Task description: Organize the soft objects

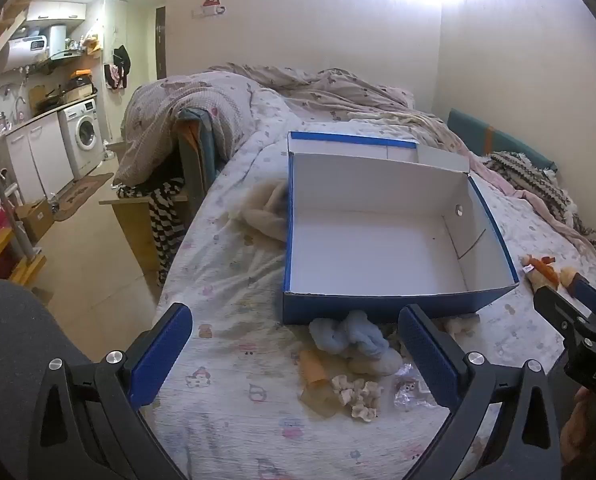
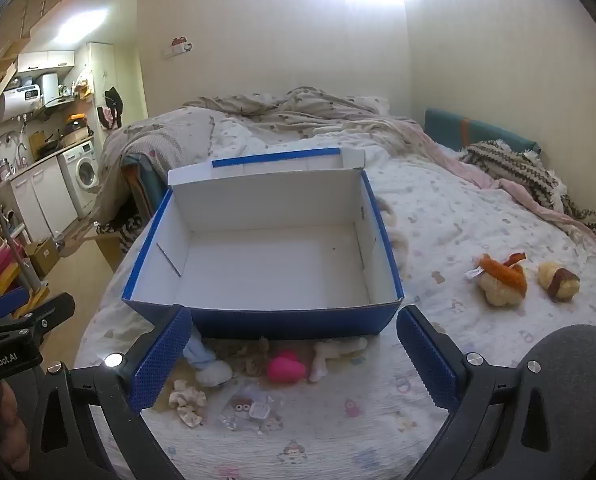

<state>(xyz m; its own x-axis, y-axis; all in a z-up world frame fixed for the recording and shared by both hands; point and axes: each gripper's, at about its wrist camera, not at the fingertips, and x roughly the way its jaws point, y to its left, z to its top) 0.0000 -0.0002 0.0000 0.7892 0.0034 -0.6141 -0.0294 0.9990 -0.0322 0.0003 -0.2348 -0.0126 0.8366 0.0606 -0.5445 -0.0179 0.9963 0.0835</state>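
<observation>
On a patterned bed sheet (image 1: 226, 412), seen from the left wrist, a blue box (image 1: 381, 236) is shown open, with a pale blue soft toy (image 1: 349, 334) touching its near wall; the left gripper (image 1: 294, 354) is held with jaws apart. From the right wrist, a pink heart (image 2: 288, 368) is seen near the box (image 2: 266, 264), two plush toys (image 2: 501, 280) well apart to its right; the right gripper (image 2: 294, 354) is held wide open.

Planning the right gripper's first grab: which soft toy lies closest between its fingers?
The pink heart toy, just before the blue box. It alone is bright pink; the others are pale or brown.
</observation>
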